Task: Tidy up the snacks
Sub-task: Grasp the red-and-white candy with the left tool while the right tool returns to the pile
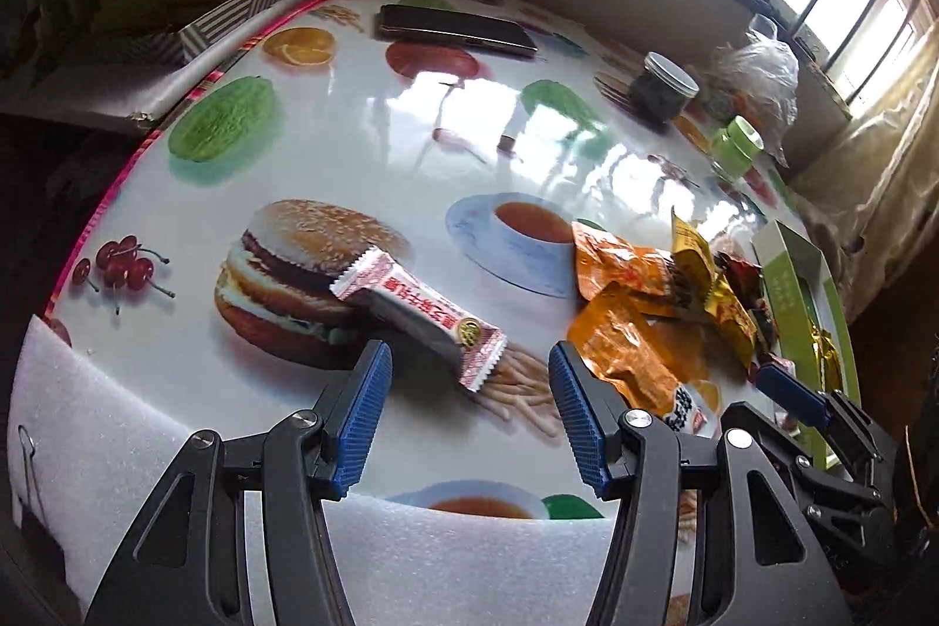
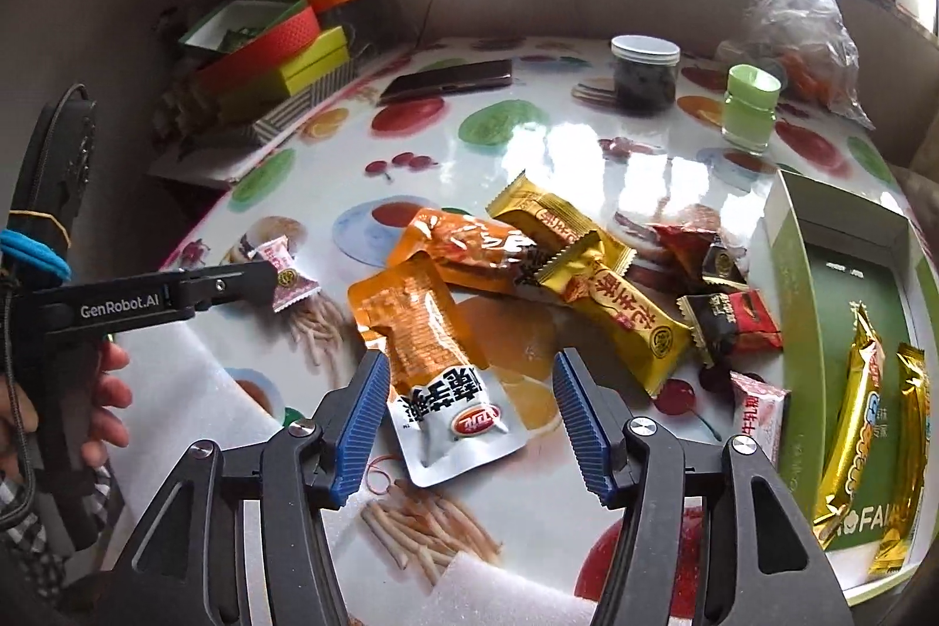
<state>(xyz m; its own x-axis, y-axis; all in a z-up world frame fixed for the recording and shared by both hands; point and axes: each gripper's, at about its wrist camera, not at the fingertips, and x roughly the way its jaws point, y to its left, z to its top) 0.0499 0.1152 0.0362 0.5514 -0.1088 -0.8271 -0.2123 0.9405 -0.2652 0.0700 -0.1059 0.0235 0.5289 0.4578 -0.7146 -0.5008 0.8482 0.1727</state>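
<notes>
While window glare washes the far end of the scene, the near end reads clearly.

Setting: a glossy white tablecloth [image 2: 528, 145] printed with burgers, teacups and fruit covers the table; a strip of white foam sheet [image 1: 117, 403] lies along its near edge.

Left gripper [image 1: 466, 362]: blue ribbed fingers spread wide, holding nothing, poised low over the tablecloth.

Pink-and-white candy wrapper [image 1: 419, 309]: lies alone on the printed burger, just ahead of the left gripper, its near crimped end between the spread fingertips; whether it touches either pad cannot be told from the left wrist view.

Right gripper [image 2: 469, 371]: fingers likewise parted and empty, hovering over the snack pile.

Orange-and-white foil pouch [image 2: 434, 362]: flat on the cloth, its white end between the right gripper's fingers, apart from both.

Snack pile: a second orange foil pouch [image 2: 463, 247], two gold crimped snack bars [image 2: 610, 300] and small dark red-and-black candies [image 2: 733, 321] overlap beside the first pouch.

Green shallow cardboard box [image 2: 804, 274]: open at the table's right edge, holding two long gold-wrapped bars [image 2: 851, 420] lying side by side.

Background: a clear jar with a grey lid [image 2: 644, 71], a small green-capped jar [image 2: 751, 110], a crumpled clear plastic bag [image 2: 804, 22] and a dark phone [image 2: 452, 77] stand at the far end.
</notes>
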